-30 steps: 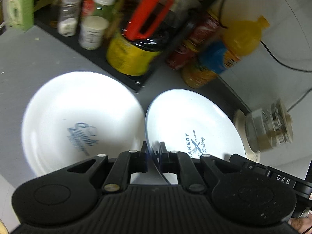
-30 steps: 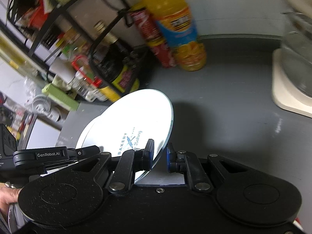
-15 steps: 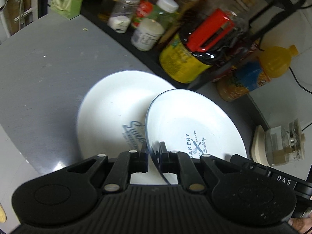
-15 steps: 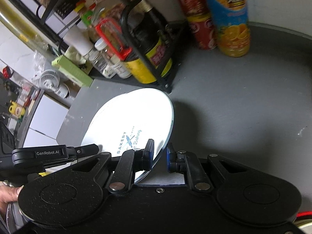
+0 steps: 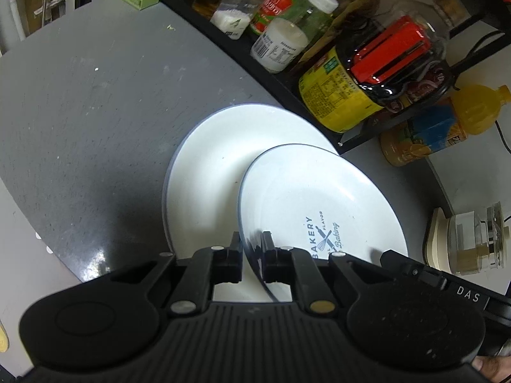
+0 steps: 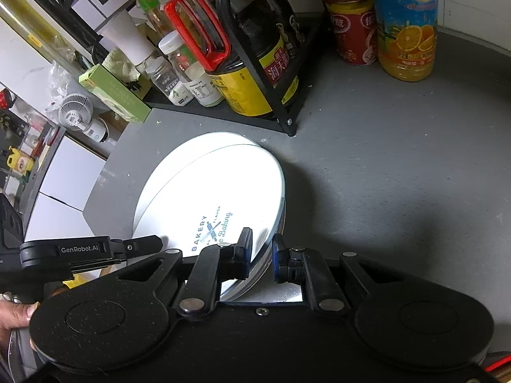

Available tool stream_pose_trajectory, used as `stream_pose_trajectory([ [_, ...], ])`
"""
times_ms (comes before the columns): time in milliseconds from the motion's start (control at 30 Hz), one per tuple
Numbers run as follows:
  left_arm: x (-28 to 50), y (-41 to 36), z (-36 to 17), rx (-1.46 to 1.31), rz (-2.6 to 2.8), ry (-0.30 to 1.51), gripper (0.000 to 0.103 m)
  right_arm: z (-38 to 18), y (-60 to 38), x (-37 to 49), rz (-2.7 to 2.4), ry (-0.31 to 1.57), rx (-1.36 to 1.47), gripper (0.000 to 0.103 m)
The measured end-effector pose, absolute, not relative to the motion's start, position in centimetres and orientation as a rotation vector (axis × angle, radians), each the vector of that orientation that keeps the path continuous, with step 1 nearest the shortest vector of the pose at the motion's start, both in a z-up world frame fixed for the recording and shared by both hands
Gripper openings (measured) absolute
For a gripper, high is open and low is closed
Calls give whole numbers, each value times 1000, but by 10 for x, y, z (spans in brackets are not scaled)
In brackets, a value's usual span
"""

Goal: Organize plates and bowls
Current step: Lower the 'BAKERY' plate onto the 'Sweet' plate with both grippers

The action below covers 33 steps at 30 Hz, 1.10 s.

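Reading "BAKERY", plate (image 5: pixel 319 198) sits clamped by left gripper (image 5: pixel 252 249) and right gripper (image 6: pixel 260 249).

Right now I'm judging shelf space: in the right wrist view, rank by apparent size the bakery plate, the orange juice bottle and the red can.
1. bakery plate, though it is nearest the camera
2. orange juice bottle, top cropped
3. red can

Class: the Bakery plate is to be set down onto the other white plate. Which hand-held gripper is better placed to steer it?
Neither clearly: the left hand-held gripper and right hand-held gripper both clamp the Bakery plate at opposite rims, above the lower plate.
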<state>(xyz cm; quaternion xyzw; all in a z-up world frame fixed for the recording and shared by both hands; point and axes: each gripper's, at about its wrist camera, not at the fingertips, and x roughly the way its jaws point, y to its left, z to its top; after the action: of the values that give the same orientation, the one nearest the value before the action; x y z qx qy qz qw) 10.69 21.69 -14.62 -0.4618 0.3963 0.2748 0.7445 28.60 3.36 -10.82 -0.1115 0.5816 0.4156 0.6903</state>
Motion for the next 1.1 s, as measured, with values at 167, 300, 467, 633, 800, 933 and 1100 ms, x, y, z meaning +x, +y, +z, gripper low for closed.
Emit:
stream_pose_trajectory([
  [167,105,219,-153,-1017,597,885,9,-116,39,280,917,1310,-272,12],
  [300,103,221,-158,-1025,591,898,9,-120,41,279,911,1318,-278,12],
  [467,102,225,-162,-1024,588,903,10,-124,46,275,905,1319,-287,12],
  [633,104,230,-165,-1021,588,914,10,-129,50,274,890,1332,-287,11],
  [800,104,236,-169,-1010,599,922,12,-136,54,272,883,1346,-284,10],
  [933,108,241,-170,-1001,595,937,12,-139,57,274,873,1354,-276,9],
  [1100,111,246,-165,-992,586,977,12,-143,60,275,865,1364,-268,9],
])
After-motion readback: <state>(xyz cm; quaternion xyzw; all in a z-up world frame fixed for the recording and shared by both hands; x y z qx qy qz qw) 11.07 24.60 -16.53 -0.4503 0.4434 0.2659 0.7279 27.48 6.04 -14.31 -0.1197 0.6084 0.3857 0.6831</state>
